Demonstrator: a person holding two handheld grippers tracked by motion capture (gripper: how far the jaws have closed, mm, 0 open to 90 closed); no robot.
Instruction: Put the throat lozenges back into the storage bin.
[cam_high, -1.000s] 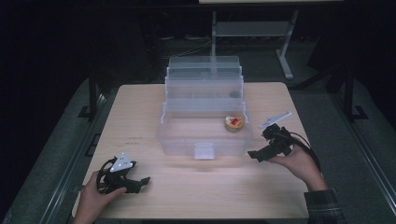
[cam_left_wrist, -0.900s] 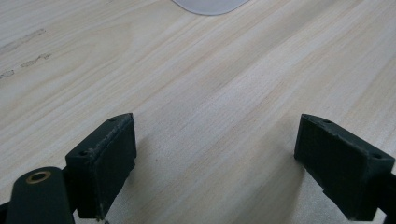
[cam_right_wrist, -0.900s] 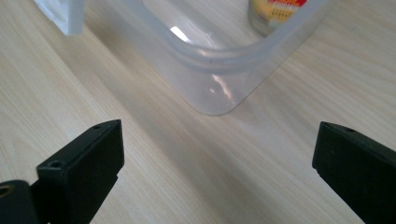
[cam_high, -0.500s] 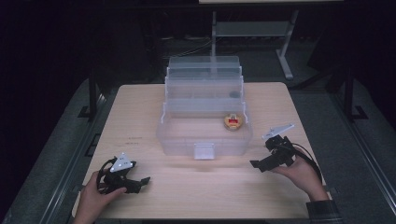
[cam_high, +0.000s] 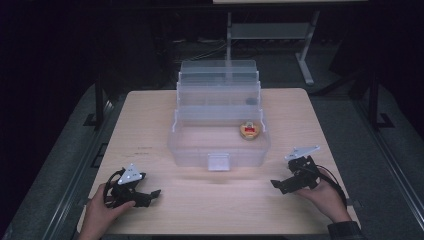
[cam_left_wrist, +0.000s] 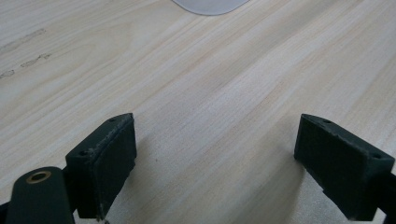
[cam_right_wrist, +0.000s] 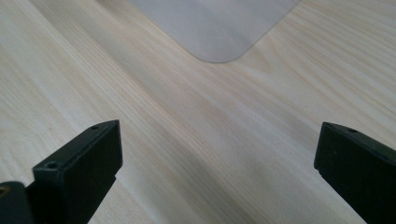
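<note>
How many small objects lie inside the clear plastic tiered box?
2. A red and yellow heart-shaped object lies in the bottom tray of the clear plastic tiered box, at its right rear corner. A small dark round object sits in the tier above, right side. Others may be hidden.

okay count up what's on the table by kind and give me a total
Clear tiered plastic box: 1
Small red and yellow item in the box's bottom tier: 1
Small dark item in an upper tier: 1
Handheld grippers, left and right, both open: 2
Total: 5
</note>
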